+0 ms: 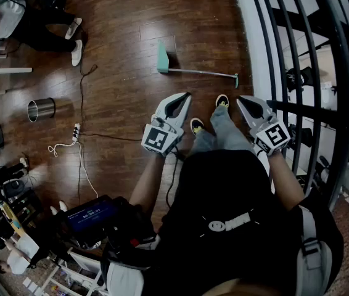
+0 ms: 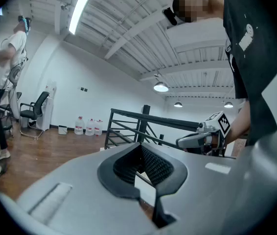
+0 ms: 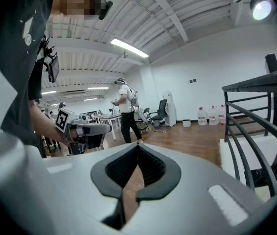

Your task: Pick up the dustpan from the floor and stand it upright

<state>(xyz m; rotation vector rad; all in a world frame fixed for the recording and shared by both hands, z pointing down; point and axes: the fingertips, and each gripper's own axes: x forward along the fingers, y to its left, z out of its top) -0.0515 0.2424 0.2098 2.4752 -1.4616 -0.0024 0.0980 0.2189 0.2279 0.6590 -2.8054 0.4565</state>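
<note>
The teal dustpan (image 1: 162, 58) lies flat on the wooden floor ahead of me in the head view, its long grey handle (image 1: 202, 72) running right to a teal grip. Both grippers are held up well short of it, pointing roughly level. My left gripper (image 1: 185, 96) is shut with nothing between its jaws; its tips (image 2: 139, 146) meet in the left gripper view. My right gripper (image 1: 240, 100) is also shut and empty, its tips (image 3: 138, 147) together. Each gripper shows in the other's view: the right gripper (image 2: 199, 138) and the left gripper (image 3: 87, 129).
A black stair railing (image 1: 298, 73) and a white ledge (image 1: 254, 48) run along the right. A metal bin (image 1: 41, 109) and a power strip with cables (image 1: 76, 131) lie at left. A seated person (image 1: 39, 17) is at top left; another person (image 3: 124, 111) stands far off.
</note>
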